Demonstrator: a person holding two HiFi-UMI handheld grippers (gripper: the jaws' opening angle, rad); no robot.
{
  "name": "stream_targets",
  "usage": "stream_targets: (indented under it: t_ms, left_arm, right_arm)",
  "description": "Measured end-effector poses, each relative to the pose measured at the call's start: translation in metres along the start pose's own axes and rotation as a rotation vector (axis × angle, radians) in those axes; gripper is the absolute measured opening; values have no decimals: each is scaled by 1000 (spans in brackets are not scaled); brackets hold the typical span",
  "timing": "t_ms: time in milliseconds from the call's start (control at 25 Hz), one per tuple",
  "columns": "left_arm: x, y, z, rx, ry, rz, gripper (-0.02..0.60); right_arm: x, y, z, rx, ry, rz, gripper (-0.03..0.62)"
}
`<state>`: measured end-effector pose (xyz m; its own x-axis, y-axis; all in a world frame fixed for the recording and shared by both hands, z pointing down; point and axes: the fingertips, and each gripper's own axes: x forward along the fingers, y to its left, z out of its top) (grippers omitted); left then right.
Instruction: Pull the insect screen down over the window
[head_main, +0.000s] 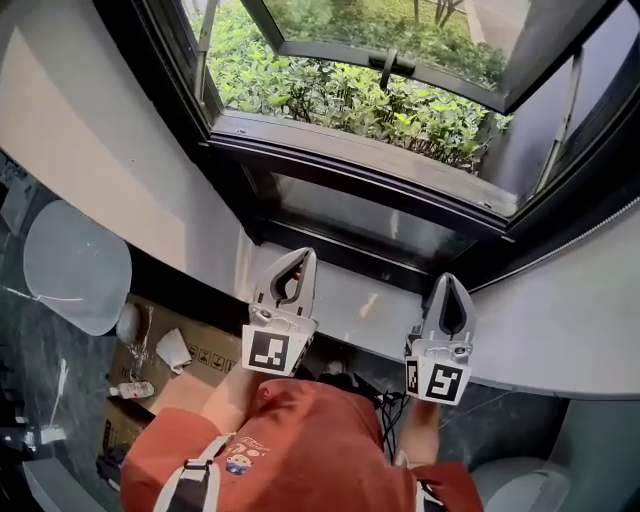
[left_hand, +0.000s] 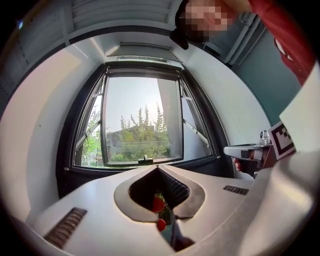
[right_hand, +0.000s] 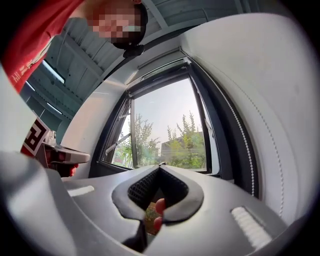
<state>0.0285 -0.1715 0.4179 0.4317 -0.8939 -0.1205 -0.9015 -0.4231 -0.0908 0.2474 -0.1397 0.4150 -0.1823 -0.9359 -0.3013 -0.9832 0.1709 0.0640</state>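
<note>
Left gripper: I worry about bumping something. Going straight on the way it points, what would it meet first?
Probably the window's dark lower frame, just below the window handle. Depth is unclear, so take that as likely.

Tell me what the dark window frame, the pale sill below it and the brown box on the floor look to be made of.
Dark window frame: likely painted or coated metal, satin; thin straight profiles with soft highlights along the edges.
Pale sill: smooth and slightly glossy, faint reflections; stone or painted board, cannot tell which.
Brown box: cardboard, matte, with black printed handling symbols.
</note>
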Motion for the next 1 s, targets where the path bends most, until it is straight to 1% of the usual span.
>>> stream_targets:
  t_ms: [200, 520, 1000]
  left_arm:
    - [13, 13, -7, -26, 5, -8, 5]
    - [36, 41, -5, -51, -29, -33, 5]
    - [45, 71, -5, -64, -40, -41, 5]
  right_arm:
    - [16, 4, 1, -26, 5, -3, 9]
    - [45, 13, 12, -84, -10, -34, 9]
    - [67, 32, 15, -106, -17, -43, 9]
